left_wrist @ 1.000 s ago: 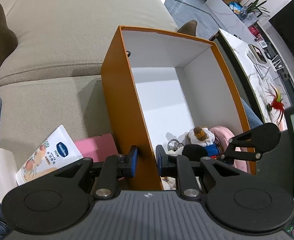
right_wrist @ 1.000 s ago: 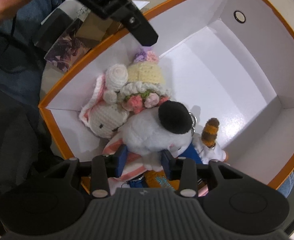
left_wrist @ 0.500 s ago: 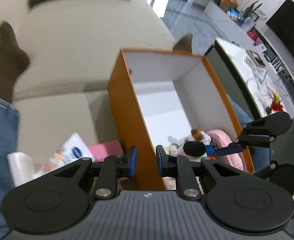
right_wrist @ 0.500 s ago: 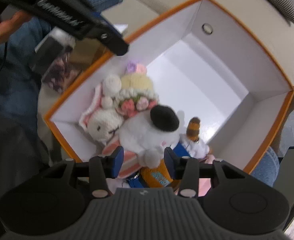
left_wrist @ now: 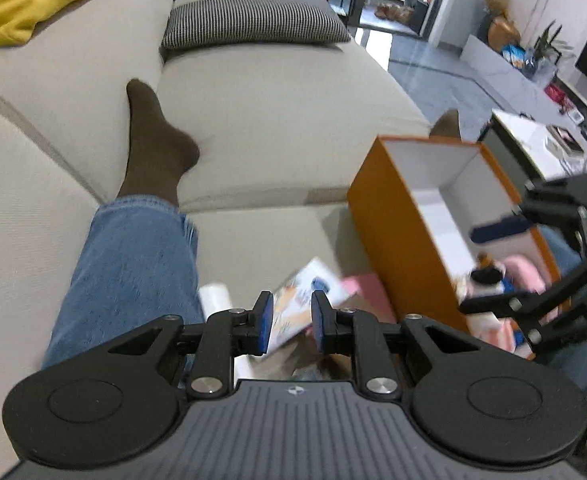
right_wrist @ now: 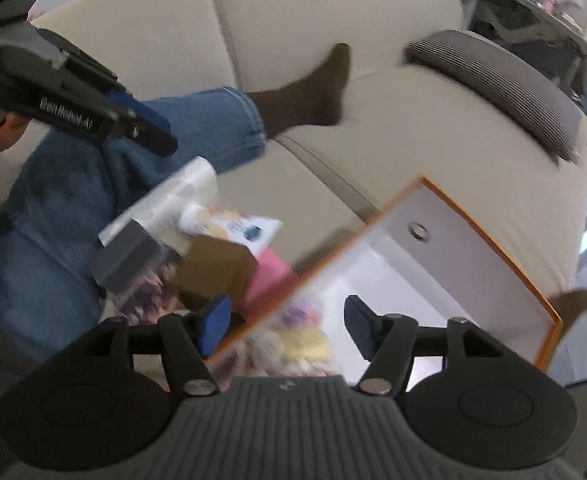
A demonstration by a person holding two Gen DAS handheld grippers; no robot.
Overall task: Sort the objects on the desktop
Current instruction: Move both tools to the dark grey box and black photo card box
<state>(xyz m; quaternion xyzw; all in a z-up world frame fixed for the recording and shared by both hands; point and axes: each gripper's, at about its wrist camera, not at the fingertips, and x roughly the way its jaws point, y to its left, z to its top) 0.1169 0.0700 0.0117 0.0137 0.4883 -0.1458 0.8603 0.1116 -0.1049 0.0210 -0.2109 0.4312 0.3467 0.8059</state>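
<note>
The left tongs (left_wrist: 291, 322) were seen low in the centre of the left wrist view, their blue pads drawn close with a narrow gap between them and nothing gripped; a white tube with a blue logo (left_wrist: 301, 304) lay blurred beyond that gap on the beige sofa (left_wrist: 277, 92). A pale roll (left_wrist: 215, 298) was seen just left of the tube and a pink flat item (left_wrist: 367, 290) just right of it, against the orange box (left_wrist: 397, 248). The box stood open at the right of the frame, with plush toys (left_wrist: 493, 276) heaped at its near end. A leg in blue jeans (left_wrist: 133, 264) with a brown sock was stretched across the sofa at the left.

In the right wrist view, the right tongs (right_wrist: 285, 328) were found low in the centre, spread wide and holding nothing; their jaws had just been opening. The near wall of the box (right_wrist: 493, 256) ran through the gap, and blurred pastel plush toys (right_wrist: 293, 340) were seen inside the box below the tongs. To the left of the box lay the tube (right_wrist: 233, 226), a brown carton (right_wrist: 213, 272), the pink item (right_wrist: 269, 276) and a grey block (right_wrist: 123, 258). The left tongs (right_wrist: 149, 132) were seen at the upper left, above the jeans (right_wrist: 53, 208).
</note>
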